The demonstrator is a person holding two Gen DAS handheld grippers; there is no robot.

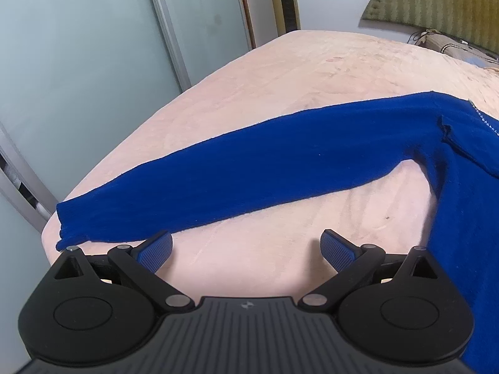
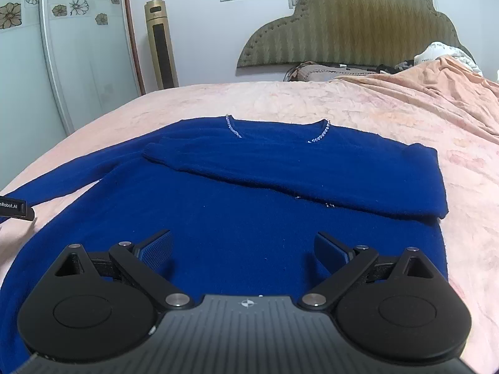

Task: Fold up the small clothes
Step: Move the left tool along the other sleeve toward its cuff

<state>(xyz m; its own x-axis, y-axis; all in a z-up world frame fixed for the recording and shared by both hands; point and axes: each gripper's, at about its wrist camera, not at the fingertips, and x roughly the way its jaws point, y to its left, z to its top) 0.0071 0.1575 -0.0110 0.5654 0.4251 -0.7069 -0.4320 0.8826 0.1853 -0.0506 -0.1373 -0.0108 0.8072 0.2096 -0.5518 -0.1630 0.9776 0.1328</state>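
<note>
A royal-blue knit sweater point(image 2: 237, 218) with a beaded neckline point(image 2: 321, 137) lies flat on the pink bed. Its right sleeve point(image 2: 312, 171) is folded across the chest. The left sleeve point(image 1: 249, 174) stretches out straight toward the bed's left edge, its cuff point(image 1: 68, 224) near the corner. My left gripper point(image 1: 246, 249) is open just in front of that sleeve, over bare blanket, holding nothing. My right gripper point(image 2: 243, 246) is open above the sweater's lower body, nothing between its fingers. The other gripper's tip point(image 2: 15, 208) shows at the left edge of the right wrist view.
The pink blanket point(image 2: 405, 118) covers the bed, bunched at the far right. A padded olive headboard point(image 2: 358, 28) and pillows point(image 2: 318, 73) stand behind. Frosted sliding wardrobe doors point(image 1: 78, 78) and a gold tower fan point(image 2: 160, 43) line the left side beyond the bed edge.
</note>
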